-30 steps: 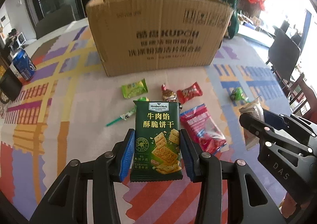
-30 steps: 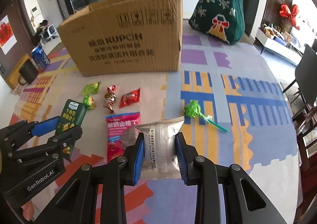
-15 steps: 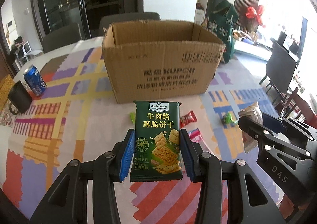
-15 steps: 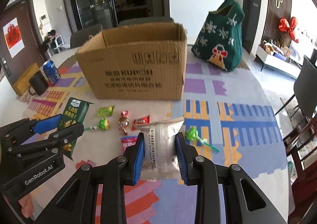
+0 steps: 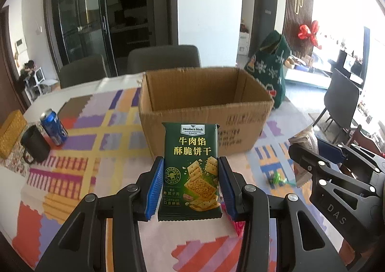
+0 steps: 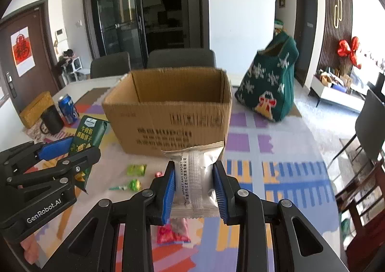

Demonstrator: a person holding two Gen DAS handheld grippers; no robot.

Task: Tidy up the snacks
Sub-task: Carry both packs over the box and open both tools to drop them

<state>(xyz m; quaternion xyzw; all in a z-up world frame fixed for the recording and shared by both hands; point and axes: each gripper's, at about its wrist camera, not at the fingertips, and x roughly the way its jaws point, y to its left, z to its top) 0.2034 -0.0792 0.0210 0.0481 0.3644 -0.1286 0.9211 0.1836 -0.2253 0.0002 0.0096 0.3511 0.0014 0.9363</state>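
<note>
My left gripper (image 5: 191, 186) is shut on a green cracker packet (image 5: 191, 171) and holds it upright above the table, in front of the open cardboard box (image 5: 204, 106). My right gripper (image 6: 193, 185) is shut on a silver snack packet (image 6: 195, 175), also held up before the box (image 6: 168, 113). The left gripper with the green packet (image 6: 86, 137) shows at the left of the right wrist view. Loose snacks lie on the table: a green candy (image 6: 136, 169), a green lollipop (image 6: 131, 185) and a pink packet (image 6: 174, 230).
A blue can (image 5: 54, 127), a black mug (image 5: 35, 145) and a yellow box (image 5: 9, 132) stand at the left. A green knitted bag (image 6: 269, 84) stands right of the box. Chairs (image 5: 163, 60) are behind the table, and another (image 6: 368, 125) at the right.
Both grippers have risen with their packets, so I look over the box rim into the box. The snacks on the table have dropped low in view.
</note>
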